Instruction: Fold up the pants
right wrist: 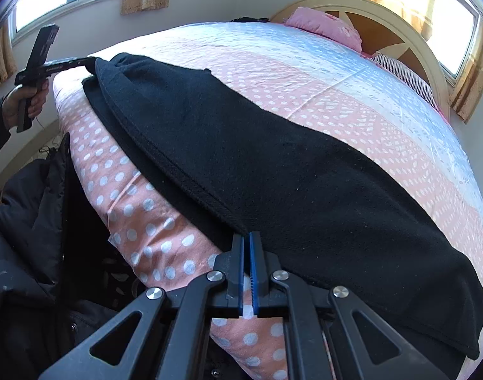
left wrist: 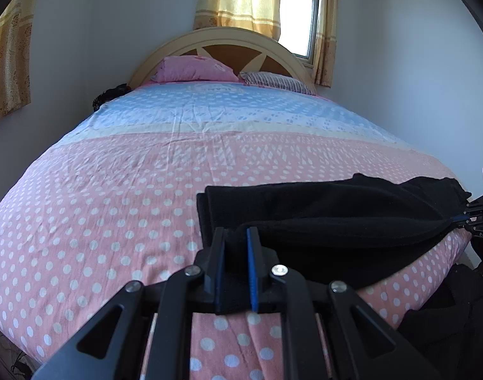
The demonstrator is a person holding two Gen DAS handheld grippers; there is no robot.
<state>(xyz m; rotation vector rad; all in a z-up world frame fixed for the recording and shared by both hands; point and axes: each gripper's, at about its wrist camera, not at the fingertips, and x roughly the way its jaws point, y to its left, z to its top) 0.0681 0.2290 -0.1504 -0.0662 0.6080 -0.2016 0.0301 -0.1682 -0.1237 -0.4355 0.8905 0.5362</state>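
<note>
Black fleece pants (right wrist: 273,164) lie folded lengthwise along the near edge of the bed; they also show in the left wrist view (left wrist: 336,218). My left gripper (left wrist: 236,234) is shut on one end of the pants, with black fabric between its blue pads. It shows far off in the right wrist view (right wrist: 89,61), held by a hand. My right gripper (right wrist: 248,237) is shut on the edge of the top layer at the other end. It shows at the right edge of the left wrist view (left wrist: 460,220).
The bed (left wrist: 114,205) has a pink polka-dot and blue sheet. A pink pillow (left wrist: 194,69) and a striped pillow (left wrist: 279,82) lie by the headboard (left wrist: 222,36). Dark clothing (right wrist: 29,221) sits beside the bed. Walls and curtained windows surround it.
</note>
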